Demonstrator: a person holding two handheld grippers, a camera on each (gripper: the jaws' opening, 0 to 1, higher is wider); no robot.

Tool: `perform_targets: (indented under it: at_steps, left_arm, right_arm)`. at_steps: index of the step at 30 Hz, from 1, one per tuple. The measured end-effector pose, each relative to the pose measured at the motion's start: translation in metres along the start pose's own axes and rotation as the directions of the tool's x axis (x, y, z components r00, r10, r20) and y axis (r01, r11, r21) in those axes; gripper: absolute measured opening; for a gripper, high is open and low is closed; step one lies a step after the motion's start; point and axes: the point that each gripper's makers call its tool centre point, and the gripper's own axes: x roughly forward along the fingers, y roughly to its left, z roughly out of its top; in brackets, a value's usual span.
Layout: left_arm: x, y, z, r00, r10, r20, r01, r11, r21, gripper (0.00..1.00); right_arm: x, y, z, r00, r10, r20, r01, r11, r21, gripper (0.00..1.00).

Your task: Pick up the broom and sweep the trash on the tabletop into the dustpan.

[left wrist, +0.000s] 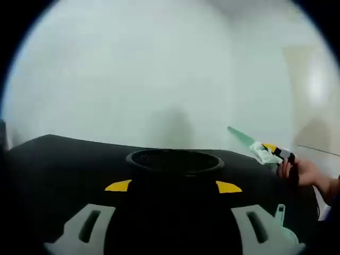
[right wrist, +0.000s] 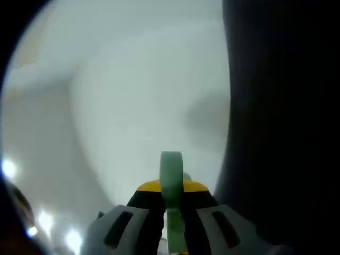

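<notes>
Low across the left gripper view, a black tabletop (left wrist: 58, 164) under a bare white wall (left wrist: 159, 64), open room above and to the upper left, a dark round-rimmed object (left wrist: 175, 159) blocking the centre. Left gripper (left wrist: 174, 226) spread wide about that dark bulk, grip on it impossible to confirm; at right, a hand (left wrist: 304, 172) and the right gripper (left wrist: 276, 153) lifting the pale green broom handle (left wrist: 240, 138). Clamped tight on that handle (right wrist: 171, 175) in the right gripper view, right gripper (right wrist: 171, 215), a dark mass (right wrist: 281, 133) walling off the right side.
</notes>
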Motion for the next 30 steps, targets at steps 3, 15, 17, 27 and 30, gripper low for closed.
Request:
perform_targets:
  at_steps: [3, 15, 17, 27, 30]
  left_arm:
    - [0.015, -0.023, -0.004, 0.999, -0.044, -0.021, 0.044, 0.999, 0.002, 0.56]
    - [0.046, -0.097, -0.019, 0.981, -0.117, -0.155, 0.132, 0.987, 0.092, 0.56]
    - [0.048, -0.11, -0.021, 0.977, -0.144, -0.157, 0.159, 0.984, 0.085, 0.56]
    - [0.042, -0.165, -0.029, 0.961, -0.237, -0.143, 0.249, 0.965, 0.079, 0.56]
    - [0.04, -0.179, -0.031, 0.954, -0.26, -0.148, 0.273, 0.959, 0.077, 0.56]
  right_arm:
    - [-0.006, -0.001, 0.013, 0.999, -0.022, 0.025, 0.023, 0.999, -0.034, 0.12]
    - [-0.027, 0.005, 0.065, 0.993, -0.008, 0.119, 0.015, 0.998, -0.06, 0.12]
    - [-0.028, 0.005, 0.067, 0.992, -0.006, 0.125, 0.013, 0.998, -0.058, 0.12]
    - [-0.034, 0.008, 0.077, 0.991, 0.009, 0.136, 0.0, 0.998, -0.069, 0.12]
    - [-0.035, 0.006, 0.082, 0.989, 0.002, 0.147, 0.009, 0.997, -0.073, 0.12]
